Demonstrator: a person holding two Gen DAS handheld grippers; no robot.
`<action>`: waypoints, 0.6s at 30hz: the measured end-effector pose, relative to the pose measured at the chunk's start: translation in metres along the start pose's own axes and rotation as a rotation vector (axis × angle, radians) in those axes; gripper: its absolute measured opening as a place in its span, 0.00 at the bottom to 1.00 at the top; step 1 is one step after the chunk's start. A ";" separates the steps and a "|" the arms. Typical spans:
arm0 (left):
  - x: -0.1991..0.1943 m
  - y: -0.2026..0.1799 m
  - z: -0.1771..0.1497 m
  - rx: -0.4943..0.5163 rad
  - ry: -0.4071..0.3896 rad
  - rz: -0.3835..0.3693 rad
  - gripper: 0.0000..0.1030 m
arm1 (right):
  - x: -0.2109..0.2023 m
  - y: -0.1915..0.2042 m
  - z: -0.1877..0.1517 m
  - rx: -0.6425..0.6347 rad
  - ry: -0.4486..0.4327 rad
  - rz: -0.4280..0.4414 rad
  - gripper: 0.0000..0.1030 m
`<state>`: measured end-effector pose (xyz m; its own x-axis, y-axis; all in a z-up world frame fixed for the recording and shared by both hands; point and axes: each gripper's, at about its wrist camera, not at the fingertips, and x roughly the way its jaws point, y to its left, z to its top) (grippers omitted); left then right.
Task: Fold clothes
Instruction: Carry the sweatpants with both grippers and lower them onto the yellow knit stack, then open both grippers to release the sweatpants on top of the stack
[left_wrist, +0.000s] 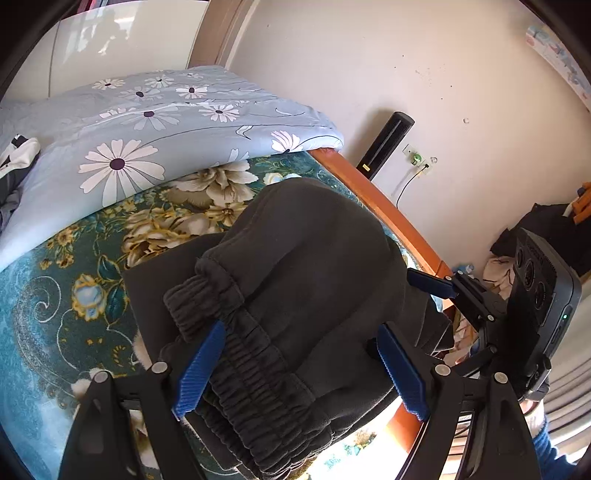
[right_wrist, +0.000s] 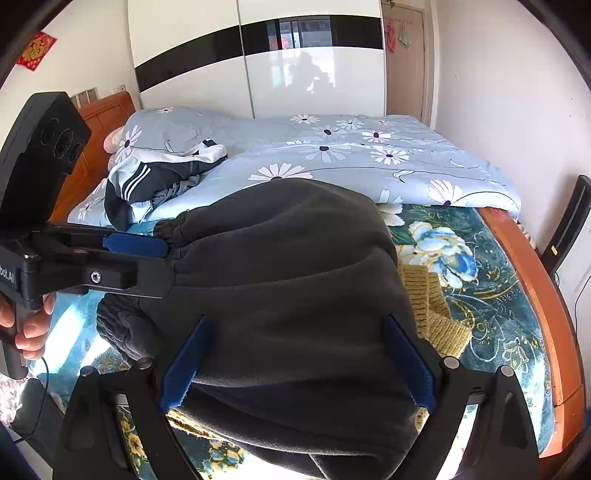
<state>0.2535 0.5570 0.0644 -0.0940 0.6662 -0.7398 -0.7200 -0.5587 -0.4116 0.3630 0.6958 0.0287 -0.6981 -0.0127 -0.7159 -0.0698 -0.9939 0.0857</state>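
Spreading wide, the left gripper (left_wrist: 299, 369) is held open around the dark gray pants (left_wrist: 295, 258) at their stretchy waistband. The right gripper (right_wrist: 299, 365) is open too, with pants between its fingers. The pants are bunched on the flowered bed (right_wrist: 491, 280), with a blue quilt (right_wrist: 369, 155) at twelve o'clock.

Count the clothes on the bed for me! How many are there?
3 that I can see: the dark grey sweatpants draped across both tools, a mustard knit piece under them, and a striped jacket by the quilt. More may be hidden underneath.
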 end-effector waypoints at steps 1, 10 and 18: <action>-0.003 0.000 -0.005 -0.003 -0.006 0.005 0.84 | 0.001 0.000 -0.002 0.000 -0.002 0.002 0.92; -0.027 0.003 -0.053 -0.032 -0.058 0.050 0.84 | -0.006 0.009 -0.009 0.032 -0.031 -0.060 0.92; -0.045 0.006 -0.090 -0.059 -0.104 0.099 0.87 | -0.031 0.028 -0.023 0.086 -0.092 -0.170 0.92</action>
<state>0.3150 0.4790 0.0471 -0.2351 0.6523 -0.7205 -0.6621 -0.6502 -0.3726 0.3994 0.6663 0.0377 -0.7333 0.1681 -0.6588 -0.2494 -0.9679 0.0306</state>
